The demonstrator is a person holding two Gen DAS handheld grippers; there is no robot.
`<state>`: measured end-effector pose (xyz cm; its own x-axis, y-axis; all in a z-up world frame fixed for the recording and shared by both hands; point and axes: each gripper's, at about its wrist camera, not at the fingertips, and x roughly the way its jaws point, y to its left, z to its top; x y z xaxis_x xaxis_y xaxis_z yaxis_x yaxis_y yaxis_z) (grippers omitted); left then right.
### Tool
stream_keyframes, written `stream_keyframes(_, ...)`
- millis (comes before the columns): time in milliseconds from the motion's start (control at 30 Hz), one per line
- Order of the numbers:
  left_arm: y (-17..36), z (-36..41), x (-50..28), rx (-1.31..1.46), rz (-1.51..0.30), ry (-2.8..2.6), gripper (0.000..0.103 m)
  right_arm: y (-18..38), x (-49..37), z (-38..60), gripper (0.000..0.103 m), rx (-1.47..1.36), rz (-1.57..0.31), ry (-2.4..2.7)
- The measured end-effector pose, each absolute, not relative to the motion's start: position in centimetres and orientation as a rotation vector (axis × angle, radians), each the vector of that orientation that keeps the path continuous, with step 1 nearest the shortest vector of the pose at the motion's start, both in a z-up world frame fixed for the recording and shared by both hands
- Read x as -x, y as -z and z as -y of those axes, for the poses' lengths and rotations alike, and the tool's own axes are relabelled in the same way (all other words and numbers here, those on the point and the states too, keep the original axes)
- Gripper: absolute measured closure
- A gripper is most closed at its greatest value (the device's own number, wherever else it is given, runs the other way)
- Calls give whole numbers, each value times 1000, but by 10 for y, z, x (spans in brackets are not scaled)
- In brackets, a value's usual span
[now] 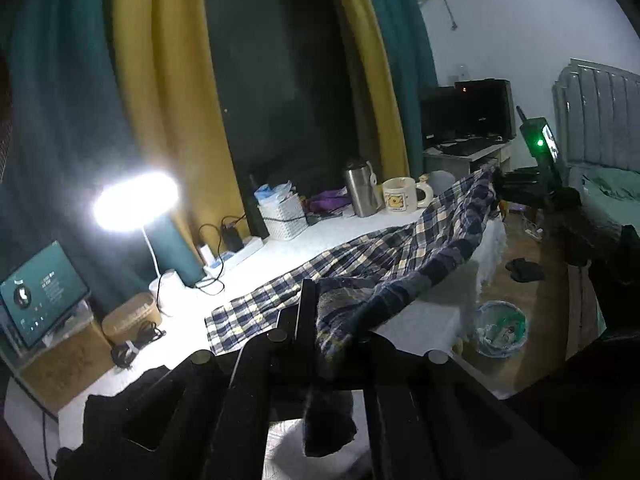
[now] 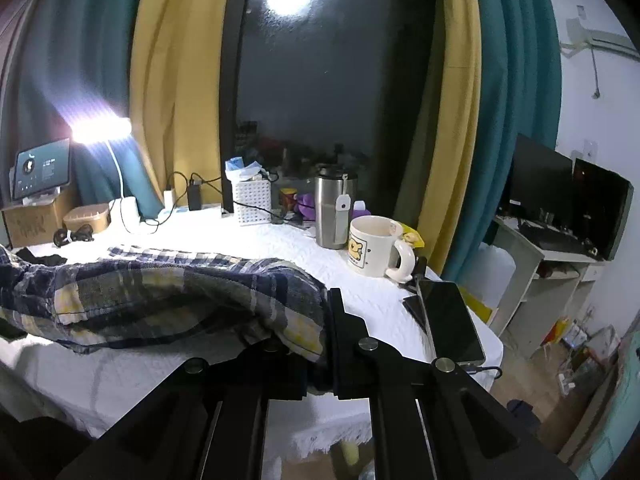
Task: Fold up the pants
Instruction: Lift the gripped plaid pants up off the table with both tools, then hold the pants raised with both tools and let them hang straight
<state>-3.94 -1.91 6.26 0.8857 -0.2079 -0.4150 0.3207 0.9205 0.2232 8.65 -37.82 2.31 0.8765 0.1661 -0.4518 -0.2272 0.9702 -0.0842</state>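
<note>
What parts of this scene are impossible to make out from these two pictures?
- Plaid blue, white and yellow pants: the waistband or cuffs, hidden in both views inside each shut gripper's fingers.
- Tablet screen, left wrist view: text too small.
- White cartoon mug, right wrist view: contents hidden by its wall.
- Desk lamp head: blown out by glare.

Pants (image 2: pixel 168 292) soft plaid woven cloth; flask (image 2: pixel 331 212) brushed metal; mug (image 2: pixel 376 246) glossy ceramic; tablecloth (image 2: pixel 248 246) white textured fabric.

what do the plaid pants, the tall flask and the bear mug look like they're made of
Plaid pants: soft woven cloth, probably cotton flannel; matte, it drapes and creases.
Tall flask: brushed stainless steel, judging by its dull grey sheen.
Bear mug: glazed ceramic, likely; thick, cream and glossy.
</note>
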Motion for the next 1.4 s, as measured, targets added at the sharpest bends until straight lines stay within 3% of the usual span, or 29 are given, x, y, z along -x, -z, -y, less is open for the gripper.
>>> stream_keyframes(600,-87,26,49,-364,-325,255,101,-38,-75,385,95,116,-409,-196)
stream_keyframes(1400,-94,-3,-33,-397,-350,215,101,-50,-147,355,95,157,-451,-175)
